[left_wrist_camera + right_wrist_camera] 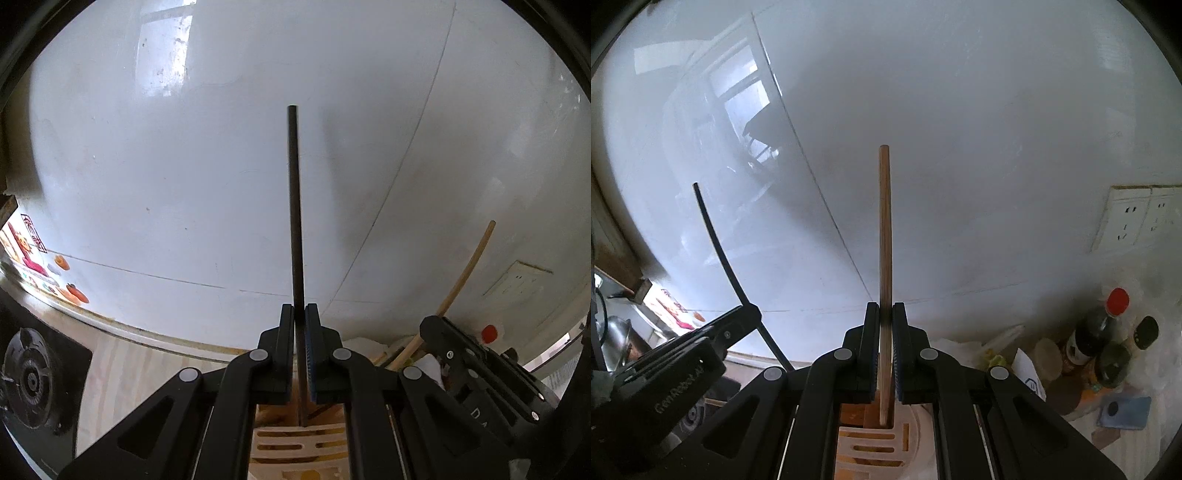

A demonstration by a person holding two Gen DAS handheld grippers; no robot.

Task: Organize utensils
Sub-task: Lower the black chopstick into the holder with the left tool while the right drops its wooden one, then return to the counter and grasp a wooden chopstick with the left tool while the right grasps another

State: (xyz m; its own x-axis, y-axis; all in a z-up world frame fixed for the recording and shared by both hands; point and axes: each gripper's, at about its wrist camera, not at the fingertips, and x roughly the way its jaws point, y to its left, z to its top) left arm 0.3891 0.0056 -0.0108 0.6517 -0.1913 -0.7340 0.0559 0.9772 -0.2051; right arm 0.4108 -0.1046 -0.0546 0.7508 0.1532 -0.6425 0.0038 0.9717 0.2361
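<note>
My left gripper (pixel 300 314) is shut on a black chopstick (pixel 295 206) that stands upright against the white wall, its lower end over a cream slotted utensil holder (pixel 299 443). My right gripper (pixel 885 312) is shut on a wooden chopstick (pixel 885 236), also upright, its lower end at the slots of the same holder (pixel 871 443). The right gripper (pixel 480 362) with its wooden chopstick (pixel 469 266) shows at the right of the left wrist view. The left gripper (pixel 701 343) with its black chopstick (pixel 720 251) shows at the left of the right wrist view.
A gas stove burner (pixel 29 376) sits at the lower left on a wooden counter (pixel 122 369). Sauce bottles (pixel 1100 332) and jars stand at the right, with a blue object (pixel 1123 411) in front. Wall sockets (pixel 1130 218) are on the white wall.
</note>
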